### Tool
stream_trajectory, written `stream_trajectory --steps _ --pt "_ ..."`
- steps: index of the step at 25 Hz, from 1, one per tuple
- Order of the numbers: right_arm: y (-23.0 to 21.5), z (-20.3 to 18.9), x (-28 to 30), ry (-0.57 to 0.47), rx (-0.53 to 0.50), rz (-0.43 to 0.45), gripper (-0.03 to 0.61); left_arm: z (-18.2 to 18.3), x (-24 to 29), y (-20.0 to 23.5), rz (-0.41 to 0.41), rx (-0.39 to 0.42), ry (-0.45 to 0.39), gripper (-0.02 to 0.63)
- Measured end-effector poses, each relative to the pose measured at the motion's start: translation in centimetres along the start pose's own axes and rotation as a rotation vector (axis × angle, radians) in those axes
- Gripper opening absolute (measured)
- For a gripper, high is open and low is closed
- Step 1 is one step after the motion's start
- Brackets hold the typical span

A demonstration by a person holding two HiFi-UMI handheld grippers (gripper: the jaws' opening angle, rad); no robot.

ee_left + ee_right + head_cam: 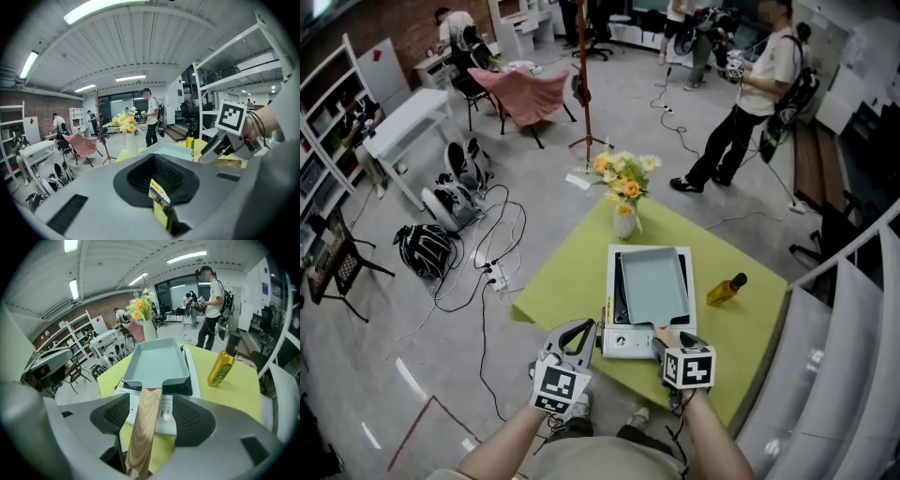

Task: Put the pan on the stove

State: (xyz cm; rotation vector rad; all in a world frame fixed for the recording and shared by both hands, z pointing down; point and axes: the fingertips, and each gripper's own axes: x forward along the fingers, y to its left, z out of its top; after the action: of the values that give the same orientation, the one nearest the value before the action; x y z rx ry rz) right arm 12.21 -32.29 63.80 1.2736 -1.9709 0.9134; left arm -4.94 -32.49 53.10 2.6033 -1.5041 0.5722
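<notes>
At the near edge of a yellow-green table (567, 281), the left gripper (579, 328) hovers with jaws together, just beside the white stove (623, 343). The grey-blue rectangular pan (654, 284) sits on the stove. The right gripper (664, 339) gapes wide around the pan's wooden handle (143, 423), pads off it. A yellow bottle (727, 288) stands at right.

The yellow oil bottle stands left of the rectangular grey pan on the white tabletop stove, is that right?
No, the yellow oil bottle stands right of the rectangular grey pan on the white tabletop stove; the head view shows it.
</notes>
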Motion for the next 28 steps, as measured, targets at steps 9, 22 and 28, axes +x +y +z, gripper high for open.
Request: stream_trajectory --steps 9,22,28 --pt "0.3 4.6 -7.2 -0.207 -0.032 -0.008 0.158 4.3 -2.0 0.6 0.009 0.051 -0.044 0.008" --pt "4.4 10.9 -20.8 -0.550 -0.092 0.045 0.040 17.9 -8.7 -2.8 -0.017 0.315 -0.346 0.008" --pt "5.5 11.7 -25.9 -0.668 -0.154 0.003 0.011 19.5 -10.8 -3.5 -0.020 0.338 -0.378 0.008"
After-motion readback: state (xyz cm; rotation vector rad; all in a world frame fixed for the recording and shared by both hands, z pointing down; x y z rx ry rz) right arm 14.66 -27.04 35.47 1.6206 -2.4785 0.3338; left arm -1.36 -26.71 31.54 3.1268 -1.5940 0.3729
